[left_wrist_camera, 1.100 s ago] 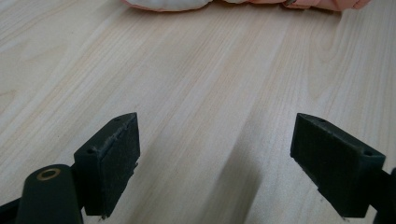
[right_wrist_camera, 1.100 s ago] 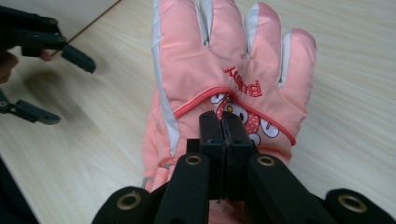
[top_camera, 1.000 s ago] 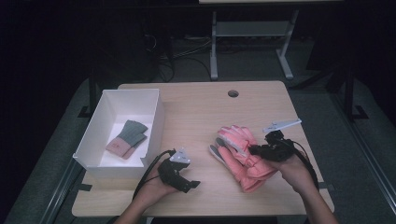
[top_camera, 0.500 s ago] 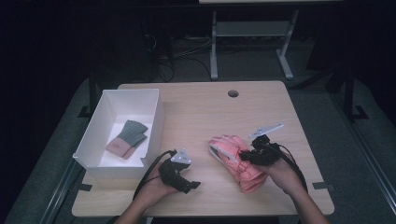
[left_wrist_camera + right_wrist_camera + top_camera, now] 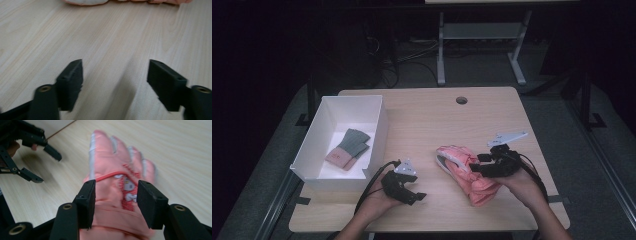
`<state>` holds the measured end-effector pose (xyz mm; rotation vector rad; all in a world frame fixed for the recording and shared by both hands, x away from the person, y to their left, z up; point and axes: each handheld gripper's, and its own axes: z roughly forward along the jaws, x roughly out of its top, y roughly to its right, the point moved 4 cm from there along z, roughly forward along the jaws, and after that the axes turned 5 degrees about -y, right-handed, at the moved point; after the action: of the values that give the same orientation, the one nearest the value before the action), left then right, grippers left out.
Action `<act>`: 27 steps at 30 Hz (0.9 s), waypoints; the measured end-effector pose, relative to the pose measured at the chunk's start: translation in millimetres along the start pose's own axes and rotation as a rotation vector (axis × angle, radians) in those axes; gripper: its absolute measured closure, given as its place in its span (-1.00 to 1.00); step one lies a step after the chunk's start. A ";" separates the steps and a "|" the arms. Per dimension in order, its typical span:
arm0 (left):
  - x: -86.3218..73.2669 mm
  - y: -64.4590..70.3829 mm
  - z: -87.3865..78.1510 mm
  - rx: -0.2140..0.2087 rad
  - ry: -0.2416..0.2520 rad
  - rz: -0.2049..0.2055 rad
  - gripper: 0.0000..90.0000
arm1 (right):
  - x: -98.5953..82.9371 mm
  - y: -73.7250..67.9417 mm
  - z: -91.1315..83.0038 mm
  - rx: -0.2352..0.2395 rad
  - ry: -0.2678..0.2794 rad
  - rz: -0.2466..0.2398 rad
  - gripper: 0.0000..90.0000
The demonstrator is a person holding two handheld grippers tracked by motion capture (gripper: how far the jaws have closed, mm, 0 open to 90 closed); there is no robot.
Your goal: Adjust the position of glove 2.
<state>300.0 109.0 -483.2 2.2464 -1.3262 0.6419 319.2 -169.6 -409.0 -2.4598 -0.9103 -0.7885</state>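
A pink glove (image 5: 464, 172) with a cartoon patch lies on the wooden table (image 5: 427, 120), right of centre near the front. My right gripper (image 5: 477, 165) reaches it from the right. In the right gripper view its jaws press both sides of the glove (image 5: 117, 170) near the cuff, with bunched fabric between them (image 5: 116, 200). My left gripper (image 5: 416, 192) rests low on the table left of the glove, jaws wide apart and empty (image 5: 115, 82). The glove's edge (image 5: 120, 2) lies just beyond it. The left gripper (image 5: 48, 168) also appears in the right gripper view, upper left.
A white open box (image 5: 382, 125) stands at the table's left, holding a folded grey and pink glove (image 5: 348, 147). A round cable hole (image 5: 461, 100) sits near the far edge. Bare wood stretches between box and glove. Metal table legs stand behind on the dark floor.
My right gripper has come down and leftward onto the pink glove, and the glove has bunched and shifted slightly under it. The left gripper has stayed where it was.
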 end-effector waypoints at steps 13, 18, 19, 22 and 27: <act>14.2 4.4 -10.1 -0.054 0.017 -0.030 0.99 | -30.5 37.0 -37.4 -0.071 0.100 0.022 0.87; 27.0 11.8 -3.4 -0.075 0.023 -0.017 0.99 | -49.1 51.7 -36.6 -0.097 0.071 0.027 1.00; 30.4 13.5 -1.3 -0.078 0.023 -0.012 0.99 | -52.8 52.8 -35.0 -0.095 0.058 0.026 1.00; 41.4 16.8 6.7 -0.094 0.014 -0.005 0.99 | -61.1 56.1 -27.8 -0.096 0.021 0.016 1.00; 62.0 15.4 22.9 -0.103 0.004 0.004 0.99 | -66.0 59.1 -13.0 -0.063 -0.027 0.005 1.00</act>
<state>316.7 46.6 -462.1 2.1593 -1.3316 0.5661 313.5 -248.8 -450.4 -2.5314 -0.9020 -0.7956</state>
